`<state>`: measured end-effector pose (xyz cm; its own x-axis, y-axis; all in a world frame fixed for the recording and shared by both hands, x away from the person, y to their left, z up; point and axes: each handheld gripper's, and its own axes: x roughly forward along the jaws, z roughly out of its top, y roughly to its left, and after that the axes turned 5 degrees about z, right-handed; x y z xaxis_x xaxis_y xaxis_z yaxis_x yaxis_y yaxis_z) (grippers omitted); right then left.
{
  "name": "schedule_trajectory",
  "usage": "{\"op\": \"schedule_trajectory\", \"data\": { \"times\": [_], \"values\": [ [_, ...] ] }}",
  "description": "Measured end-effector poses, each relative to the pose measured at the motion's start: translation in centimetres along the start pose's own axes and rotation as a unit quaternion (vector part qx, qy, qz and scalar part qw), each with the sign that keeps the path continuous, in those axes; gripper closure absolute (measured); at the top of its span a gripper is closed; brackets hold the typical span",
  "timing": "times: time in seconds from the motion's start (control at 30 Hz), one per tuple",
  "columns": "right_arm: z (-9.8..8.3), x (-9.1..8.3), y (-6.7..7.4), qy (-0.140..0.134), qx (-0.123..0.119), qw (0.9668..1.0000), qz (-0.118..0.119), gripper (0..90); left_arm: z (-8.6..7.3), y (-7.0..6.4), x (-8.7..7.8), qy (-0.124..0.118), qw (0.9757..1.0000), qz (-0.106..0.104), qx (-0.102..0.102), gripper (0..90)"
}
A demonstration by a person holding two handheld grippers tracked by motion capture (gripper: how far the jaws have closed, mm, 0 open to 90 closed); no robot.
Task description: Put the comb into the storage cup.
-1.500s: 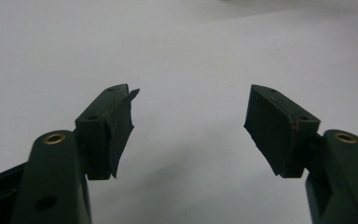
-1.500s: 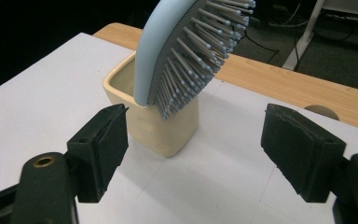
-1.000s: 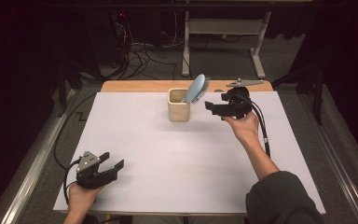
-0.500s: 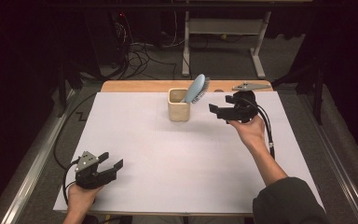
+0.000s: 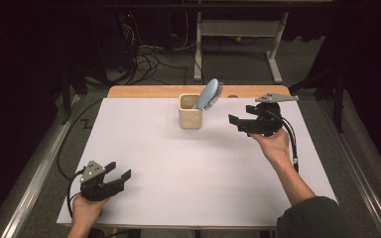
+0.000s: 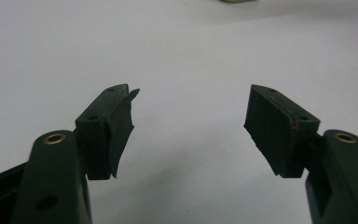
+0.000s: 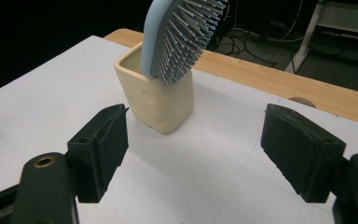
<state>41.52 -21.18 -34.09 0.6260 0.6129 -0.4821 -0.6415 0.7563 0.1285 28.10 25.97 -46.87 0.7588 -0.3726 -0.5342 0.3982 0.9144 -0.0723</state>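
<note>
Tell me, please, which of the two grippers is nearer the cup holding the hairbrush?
The right gripper: it hangs open just beside the cup with the hairbrush, while the left gripper sits at the table's near edge.

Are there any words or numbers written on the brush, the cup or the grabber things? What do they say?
No words or numbers can be read anywhere.
hairbrush: no writing on the blue back or the bristle side.
cup: plain cream, no label.
right gripper and left gripper: plain black jaws, no marks.
white table cover: blank.
</note>
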Motion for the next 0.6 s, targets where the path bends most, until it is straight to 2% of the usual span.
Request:
{"op": "schedule_trajectory", "data": {
  "times": [0.6],
  "values": [
    [-1.7, -1.7, -0.6, -0.011, 0.007, 0.9999, -0.001, 23.8, 0.0, 0.0, 0.0, 0.002, 1.0000, 0.001, 0.001, 32.6]
  ]
}}
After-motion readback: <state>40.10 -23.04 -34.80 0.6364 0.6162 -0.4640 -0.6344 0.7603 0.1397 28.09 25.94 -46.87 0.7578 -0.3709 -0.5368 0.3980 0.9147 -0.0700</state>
